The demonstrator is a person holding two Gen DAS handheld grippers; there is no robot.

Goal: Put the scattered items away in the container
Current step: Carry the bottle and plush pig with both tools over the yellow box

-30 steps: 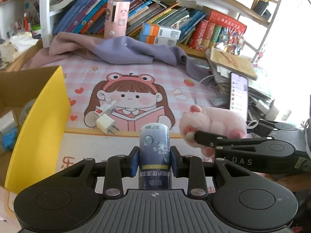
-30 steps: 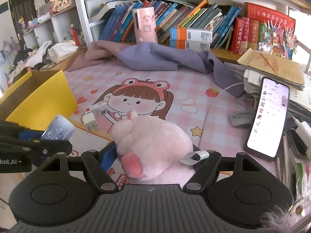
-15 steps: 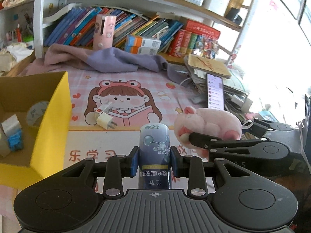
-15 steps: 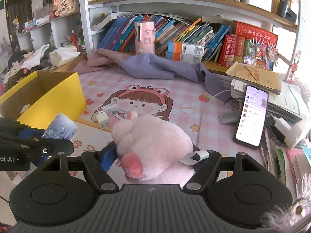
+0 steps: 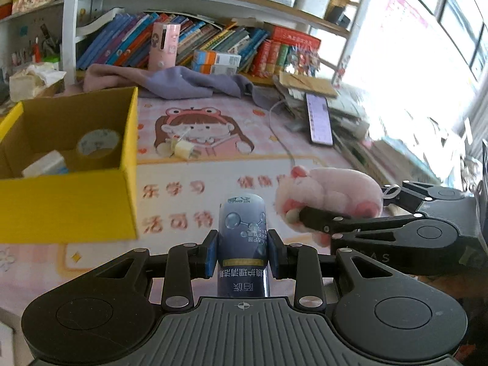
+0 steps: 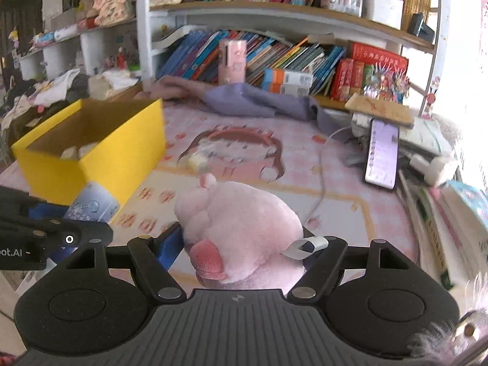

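Now, left gripper (image 5: 242, 251): was clamped on the blue bottle (image 5: 243, 231).
Right gripper (image 6: 241, 244): gripped the pink plush (image 6: 238, 228).
Yellow box (image 5: 70, 204): sat left, open-topped.

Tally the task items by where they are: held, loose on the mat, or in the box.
Held: 2, blue bottle in left gripper, pink plush in right gripper
Loose on mat: 1, white charger plug
In yellow box: 2 visible, tape roll, white packet
Total: 5
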